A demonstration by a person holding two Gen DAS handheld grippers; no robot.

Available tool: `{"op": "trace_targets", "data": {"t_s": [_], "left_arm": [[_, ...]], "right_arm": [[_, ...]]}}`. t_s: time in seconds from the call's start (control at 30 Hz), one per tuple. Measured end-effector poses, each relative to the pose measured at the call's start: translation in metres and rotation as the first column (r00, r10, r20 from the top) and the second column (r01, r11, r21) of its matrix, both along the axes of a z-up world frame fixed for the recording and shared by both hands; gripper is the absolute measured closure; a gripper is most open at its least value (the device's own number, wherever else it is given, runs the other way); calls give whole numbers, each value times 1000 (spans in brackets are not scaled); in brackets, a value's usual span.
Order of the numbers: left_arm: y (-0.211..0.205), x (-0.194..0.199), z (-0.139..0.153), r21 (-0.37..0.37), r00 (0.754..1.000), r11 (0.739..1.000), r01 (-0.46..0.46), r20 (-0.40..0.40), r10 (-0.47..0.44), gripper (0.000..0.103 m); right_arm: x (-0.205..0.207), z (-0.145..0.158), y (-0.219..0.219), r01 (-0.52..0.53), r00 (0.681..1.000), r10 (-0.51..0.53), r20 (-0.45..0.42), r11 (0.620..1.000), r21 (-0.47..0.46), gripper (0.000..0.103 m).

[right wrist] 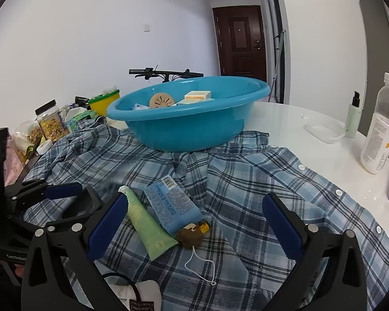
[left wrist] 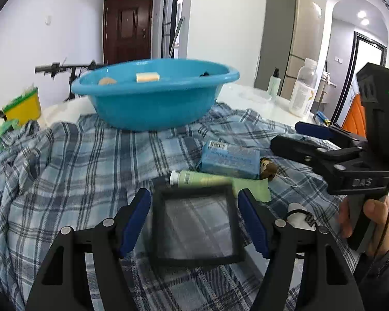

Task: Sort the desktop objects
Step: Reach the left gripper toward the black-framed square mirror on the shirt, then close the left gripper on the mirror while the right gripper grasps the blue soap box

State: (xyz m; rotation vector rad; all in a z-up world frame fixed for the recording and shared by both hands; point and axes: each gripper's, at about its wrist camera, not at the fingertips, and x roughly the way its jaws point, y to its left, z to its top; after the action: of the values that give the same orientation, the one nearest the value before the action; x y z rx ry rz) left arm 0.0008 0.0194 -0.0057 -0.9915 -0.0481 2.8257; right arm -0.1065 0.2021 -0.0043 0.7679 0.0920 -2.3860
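Observation:
My left gripper (left wrist: pixel 195 223) is shut on a square clear case with a black rim (left wrist: pixel 197 190), holding it by two sides just above the plaid shirt (left wrist: pixel 77 168). From the right wrist view the same gripper (right wrist: pixel 75 204) and case (right wrist: pixel 87 202) sit at the far left. My right gripper (right wrist: pixel 194 223) stands wide open over a green tube (right wrist: pixel 145 220), a blue packet (right wrist: pixel 171 207) and a small brown toy (right wrist: pixel 192 234), touching none. A blue basin (right wrist: pixel 189 121) with several items inside stands behind on the shirt.
A white item with a black band (right wrist: pixel 142 292) lies near my right gripper. On the white table (right wrist: pixel 285 114) stand a tall bottle (right wrist: pixel 378 140), a pump bottle (right wrist: pixel 352 119) and a clear tub (right wrist: pixel 324 129). Jars (right wrist: pixel 49 124) and a yellow tub (right wrist: pixel 102 103) crowd the left.

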Motion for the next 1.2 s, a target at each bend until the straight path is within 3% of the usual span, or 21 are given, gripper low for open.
{"op": "trace_targets", "data": {"t_s": [0.13, 0.33, 0.67, 0.8, 1.03, 1.2], "left_arm": [[4, 8, 6, -6, 998, 1000, 27, -50, -27, 31], [1, -9, -8, 18, 996, 999, 42, 75, -43, 31], [14, -22, -30, -30, 973, 997, 75, 222, -66, 25], [15, -16, -25, -35, 978, 996, 85, 193, -77, 31], [6, 16, 2, -28, 999, 999, 43, -12, -43, 31], [-8, 15, 3, 25, 1000, 1000, -5, -25, 6, 31]], "right_arm": [[-3, -2, -3, -6, 1000, 6, 17, 1000, 12, 0], [-4, -4, -5, -15, 999, 14, 29, 1000, 21, 0], [-5, -4, -6, -17, 999, 16, 32, 1000, 19, 0], [-5, -4, -6, -15, 999, 14, 39, 1000, 19, 0], [-6, -6, -7, -23, 999, 22, 49, 1000, 21, 0], [-19, -16, -15, -81, 987, 75, 140, 996, 33, 0]]}}
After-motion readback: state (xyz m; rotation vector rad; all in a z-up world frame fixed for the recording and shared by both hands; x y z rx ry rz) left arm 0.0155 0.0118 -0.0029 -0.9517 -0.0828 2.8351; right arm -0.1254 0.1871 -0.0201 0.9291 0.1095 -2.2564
